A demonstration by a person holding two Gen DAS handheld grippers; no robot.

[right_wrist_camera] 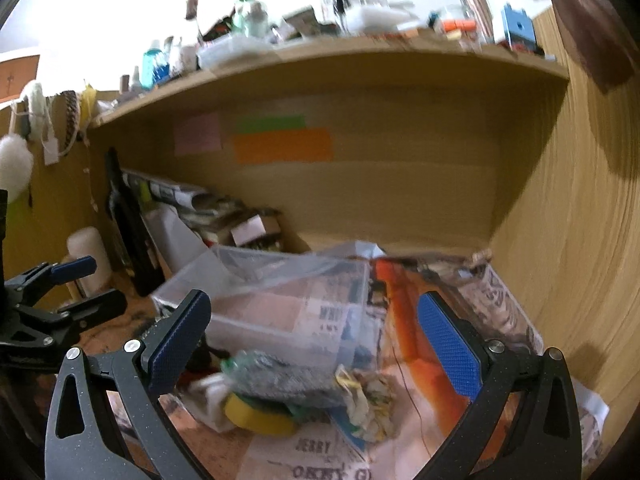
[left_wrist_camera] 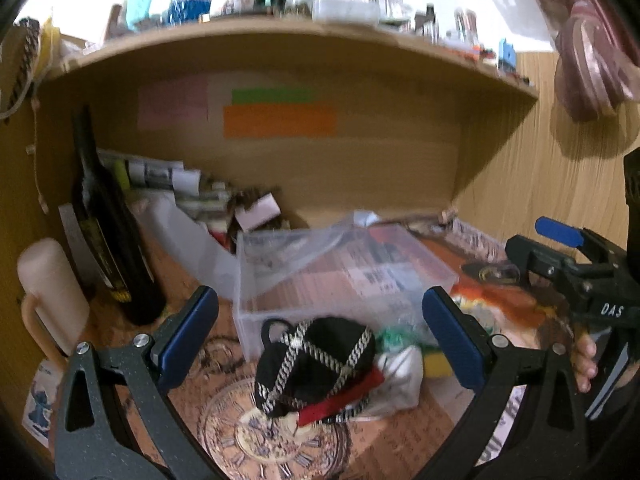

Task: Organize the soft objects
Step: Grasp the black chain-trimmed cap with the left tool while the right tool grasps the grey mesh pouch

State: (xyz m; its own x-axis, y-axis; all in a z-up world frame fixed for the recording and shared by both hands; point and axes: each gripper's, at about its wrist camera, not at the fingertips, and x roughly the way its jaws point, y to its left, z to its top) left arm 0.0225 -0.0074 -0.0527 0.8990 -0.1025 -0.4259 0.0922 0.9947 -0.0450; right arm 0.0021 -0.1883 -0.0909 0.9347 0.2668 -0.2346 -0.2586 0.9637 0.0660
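A black cap with checkered bands and a red strip (left_wrist_camera: 316,364) lies on the desk between the fingers of my open left gripper (left_wrist_camera: 320,344), close below it. Beside it lie a white cloth (left_wrist_camera: 404,372) and a yellow sponge (left_wrist_camera: 436,364). A clear plastic box (left_wrist_camera: 340,268) stands just behind them. In the right wrist view my open right gripper (right_wrist_camera: 316,344) hovers over a grey-green scrubber (right_wrist_camera: 280,376), a yellow sponge (right_wrist_camera: 260,416) and a crumpled patterned cloth (right_wrist_camera: 368,400), with the clear box (right_wrist_camera: 280,300) behind. Both grippers are empty.
A dark bottle (left_wrist_camera: 108,232) and a pale mug (left_wrist_camera: 52,292) stand at the left. Papers and small boxes (left_wrist_camera: 192,192) pile at the back under a wooden shelf (left_wrist_camera: 280,36) loaded with jars. A wooden wall (right_wrist_camera: 580,240) closes the right side. Newspaper (right_wrist_camera: 500,304) covers the desk.
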